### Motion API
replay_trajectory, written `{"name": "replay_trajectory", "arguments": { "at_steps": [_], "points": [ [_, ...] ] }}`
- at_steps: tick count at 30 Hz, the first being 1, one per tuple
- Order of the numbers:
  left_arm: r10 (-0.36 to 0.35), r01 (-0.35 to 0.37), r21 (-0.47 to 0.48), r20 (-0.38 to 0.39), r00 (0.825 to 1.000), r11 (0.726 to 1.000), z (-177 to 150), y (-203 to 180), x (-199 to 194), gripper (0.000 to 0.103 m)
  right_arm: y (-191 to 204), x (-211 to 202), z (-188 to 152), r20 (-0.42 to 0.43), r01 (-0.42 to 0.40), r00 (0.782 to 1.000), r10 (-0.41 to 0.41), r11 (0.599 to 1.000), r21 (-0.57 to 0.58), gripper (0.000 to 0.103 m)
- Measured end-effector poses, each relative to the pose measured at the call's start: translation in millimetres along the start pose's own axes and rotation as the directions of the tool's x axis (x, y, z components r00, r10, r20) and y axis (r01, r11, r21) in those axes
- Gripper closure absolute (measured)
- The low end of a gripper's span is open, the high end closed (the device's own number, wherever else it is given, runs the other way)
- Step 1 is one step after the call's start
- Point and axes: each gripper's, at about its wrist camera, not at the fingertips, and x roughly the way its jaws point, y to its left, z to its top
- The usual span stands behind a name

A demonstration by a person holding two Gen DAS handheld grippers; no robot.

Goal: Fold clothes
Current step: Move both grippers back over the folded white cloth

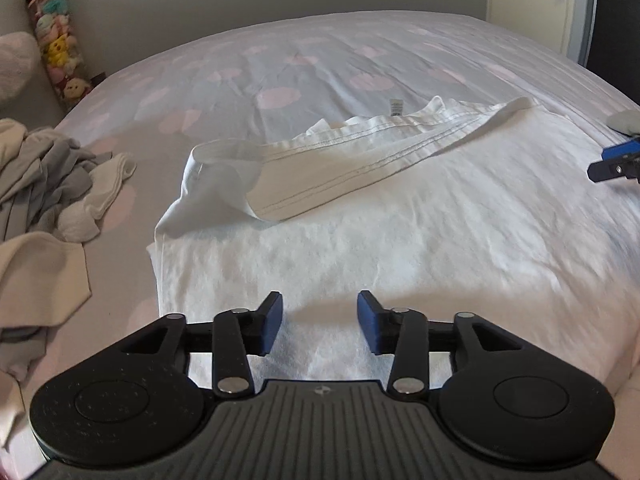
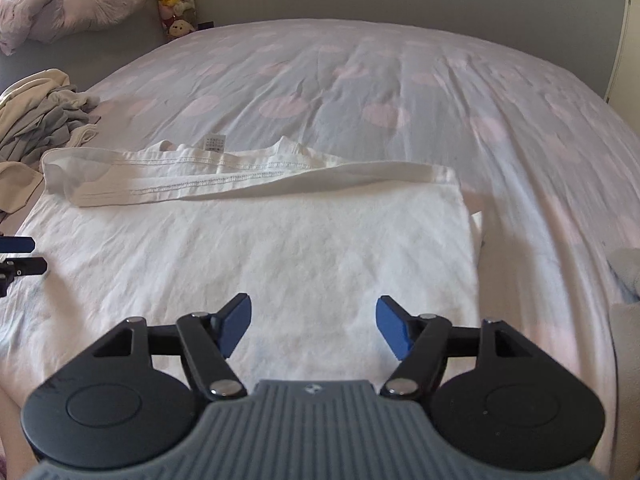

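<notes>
Both of my claws hang spread and empty over the white cotton T-shirt (image 1: 360, 240), which lies flat across the middle of both views on the pale bed sheet with pink dots (image 1: 280, 64). My left gripper (image 1: 320, 328) has its blue pads parted at the lower centre of its view, nothing between them; my right gripper (image 2: 314, 328) stands wider, likewise holding nothing. I judge the jaws are apart because a fold has been laid: the shirt's hemmed edge with its double stitching (image 2: 224, 184) lies doubled over the body along the far side, care tag up, so the cloth rests by itself. At the left edge of the left wrist view sits a rumpled heap of grey and cream clothes (image 1: 44, 184), likely waiting. Next, I would say, comes gripping the near edge for another fold.
</notes>
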Motion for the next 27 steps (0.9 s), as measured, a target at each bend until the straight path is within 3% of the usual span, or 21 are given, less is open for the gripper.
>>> {"name": "replay_trajectory", "arguments": {
  "at_steps": [3,6,10,14,18,27],
  "points": [
    [0.01,-0.009,-0.031,0.007,1.0,0.999,-7,0,4,0.053,-4,16,-1,-0.089,0.027,0.996,-0.025,0.999,0.03,0.025],
    [0.043,-0.042,-0.05,0.014,0.999,0.998,-10,-1,5,0.043,-7,24,-3,-0.127,0.014,0.992,-0.007,0.999,0.049,0.021],
    [0.06,-0.061,-0.103,-0.007,0.998,0.993,-10,1,7,0.028,3,34,-5,-0.189,0.004,0.982,-0.004,1.0,-0.002,0.0],
    [0.069,-0.069,-0.13,-0.009,0.998,0.989,-12,2,7,0.025,17,42,-7,-0.236,0.03,0.97,-0.05,0.996,-0.088,0.0],
    [0.07,-0.069,-0.141,0.002,0.998,0.988,-17,3,5,0.02,11,42,-8,-0.251,0.017,0.968,-0.03,0.998,-0.053,0.0],
    [0.066,-0.058,-0.15,0.047,0.997,0.987,-24,3,1,0.019,14,40,-6,-0.243,0.033,0.969,-0.049,0.997,-0.069,0.0]
  ]
}}
